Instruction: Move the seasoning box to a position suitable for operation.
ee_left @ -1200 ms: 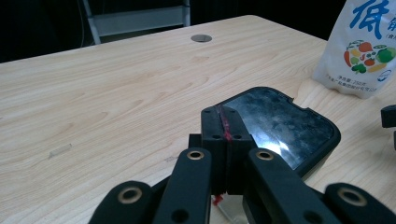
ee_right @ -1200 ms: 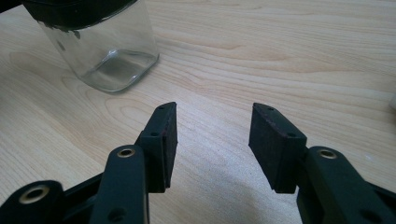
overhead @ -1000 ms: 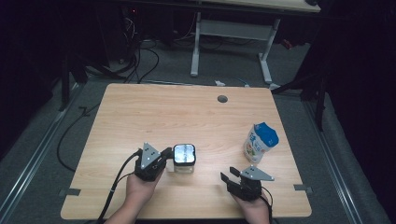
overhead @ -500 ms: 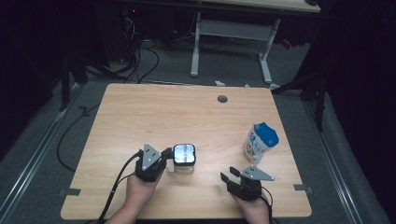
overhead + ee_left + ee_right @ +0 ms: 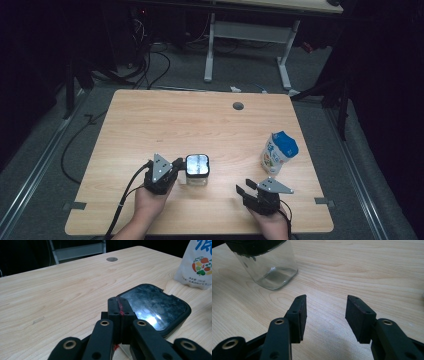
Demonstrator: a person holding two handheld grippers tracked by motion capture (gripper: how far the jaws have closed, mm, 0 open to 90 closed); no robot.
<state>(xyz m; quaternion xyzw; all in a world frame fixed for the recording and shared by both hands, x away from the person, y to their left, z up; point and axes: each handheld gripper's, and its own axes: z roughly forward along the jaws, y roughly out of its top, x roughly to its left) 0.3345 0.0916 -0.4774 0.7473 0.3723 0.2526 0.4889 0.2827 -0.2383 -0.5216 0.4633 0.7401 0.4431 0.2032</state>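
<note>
Wooden table (image 5: 150,125) | left gripper (image 5: 176,167) jaws closed, empty, touching jar (image 5: 197,170) lid | right gripper (image 5: 248,191) jaws wide, empty

We saw a pale wooden table (image 5: 150,125) with a smooth, matt grain, and on it a square clear-glass jar (image 5: 270,272) capped by a glossy black plastic lid (image 5: 155,306) that mirrored the light. The white printed pouch with a blue top (image 5: 278,152) looked like slick plastic film. The matt black plastic left gripper (image 5: 119,312) and right gripper (image 5: 325,312) carried dull, rubbery pads (image 5: 358,317).
</note>
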